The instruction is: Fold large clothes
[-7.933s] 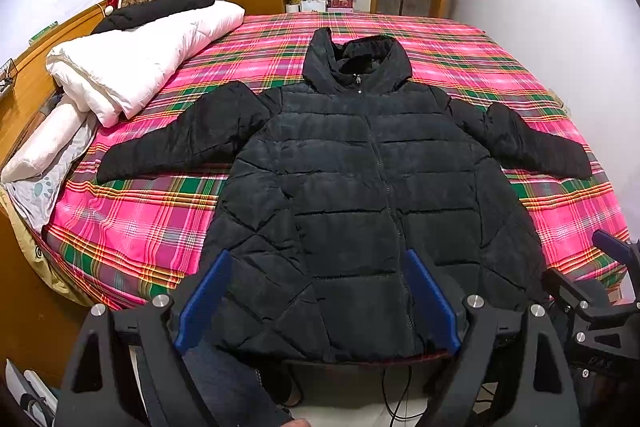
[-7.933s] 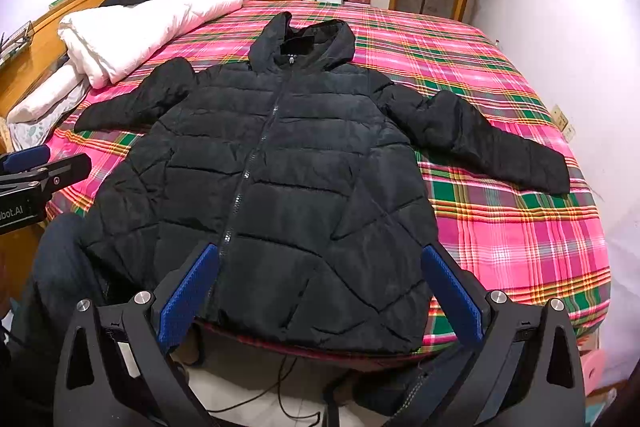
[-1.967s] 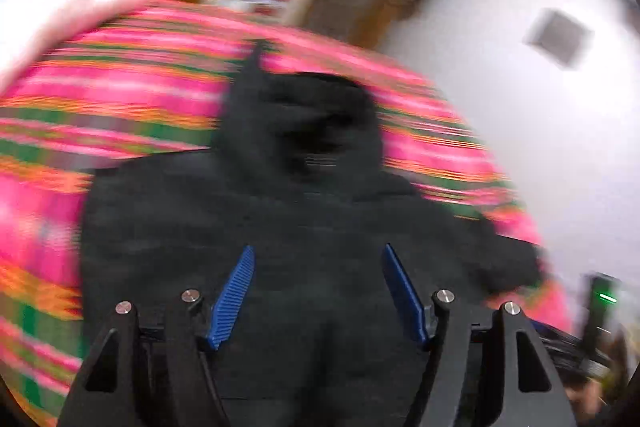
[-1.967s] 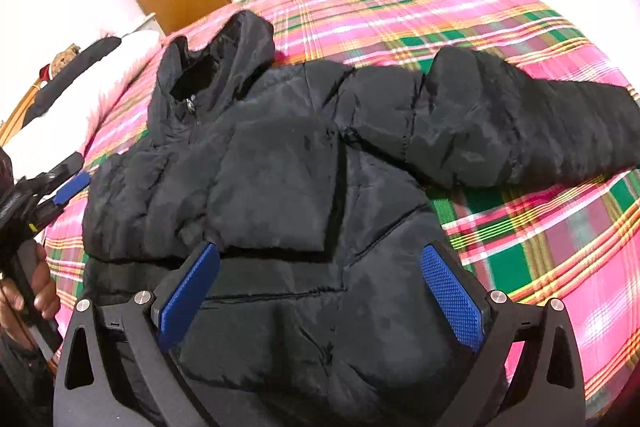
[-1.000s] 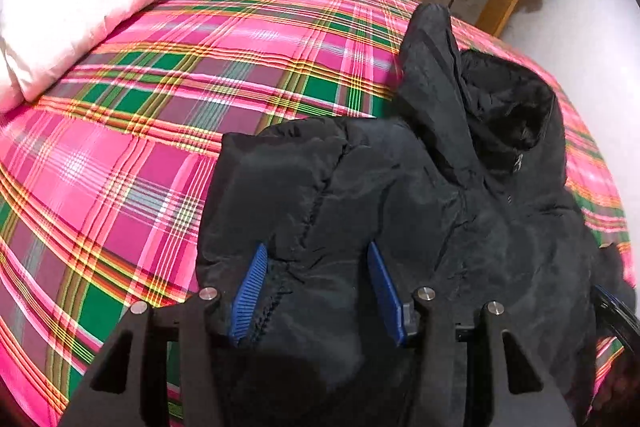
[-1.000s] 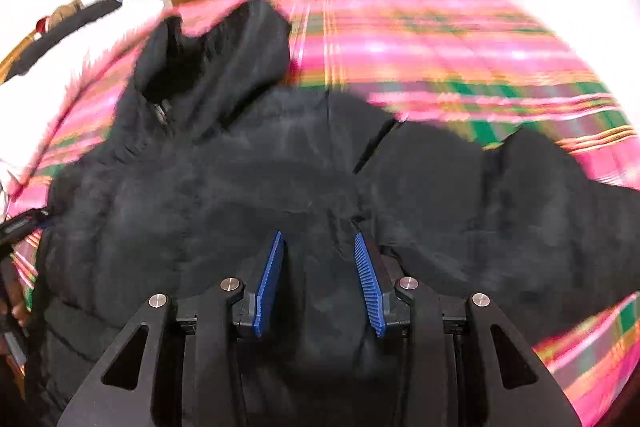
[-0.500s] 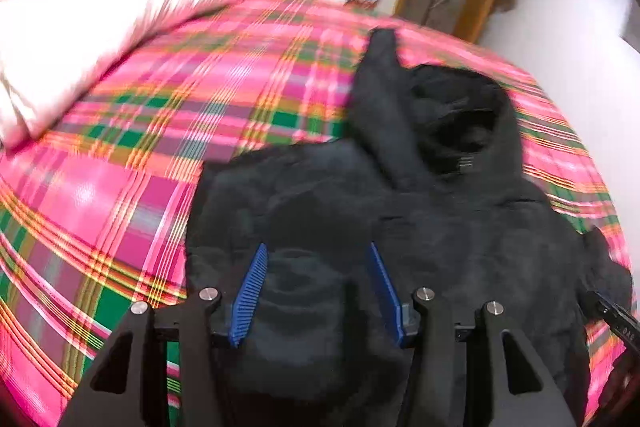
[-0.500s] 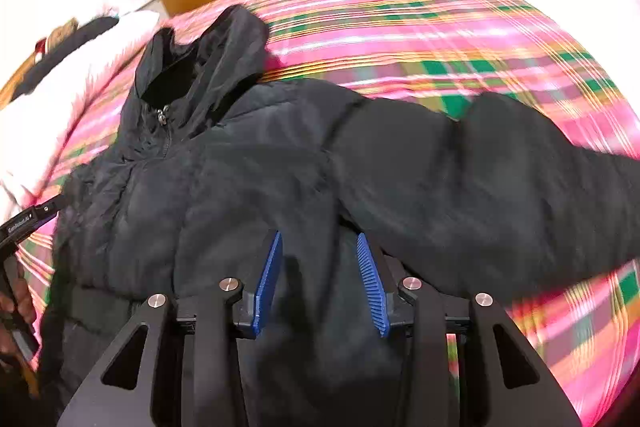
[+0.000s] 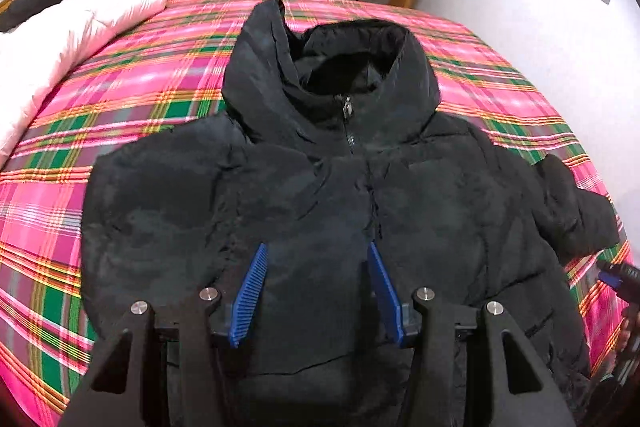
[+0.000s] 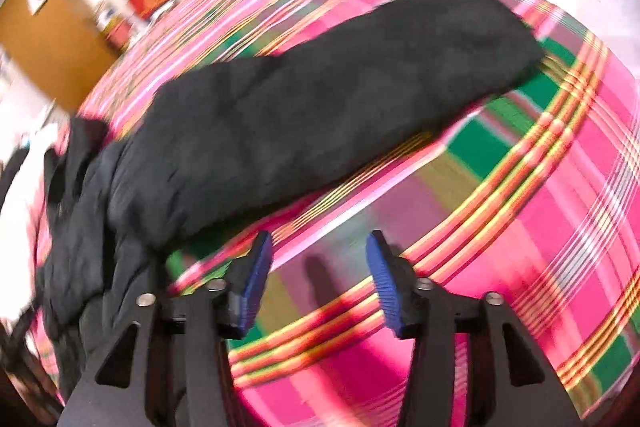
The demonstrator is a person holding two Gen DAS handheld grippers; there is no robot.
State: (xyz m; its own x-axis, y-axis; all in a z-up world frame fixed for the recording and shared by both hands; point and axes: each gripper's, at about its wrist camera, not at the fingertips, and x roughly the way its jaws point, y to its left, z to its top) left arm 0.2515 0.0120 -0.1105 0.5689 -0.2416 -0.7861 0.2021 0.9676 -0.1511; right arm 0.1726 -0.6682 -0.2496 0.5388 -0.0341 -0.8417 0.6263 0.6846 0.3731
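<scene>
Fingers (image 9: 256, 283) of the left gripper (image 9: 316, 267) stand apart above the black jacket (image 9: 320, 187), which lies zipped on the plaid bed (image 9: 120, 107). The right gripper (image 10: 316, 267), fingers also apart and empty, hangs over the bedspread near the outstretched sleeve (image 10: 320, 115).

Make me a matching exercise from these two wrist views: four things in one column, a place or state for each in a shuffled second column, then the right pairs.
Things:
1. hood
2. right sleeve
3. white duvet
4. right gripper

Places or states:
A. stretched out flat across the plaid bedspread
B. jaws open, nothing between them, over bare bedspread
C. heaped along the left edge of the bed
D. at the far end of the black jacket, above the zipper pull

Pairs: 1-D, 2-A, 3-C, 4-B
</scene>
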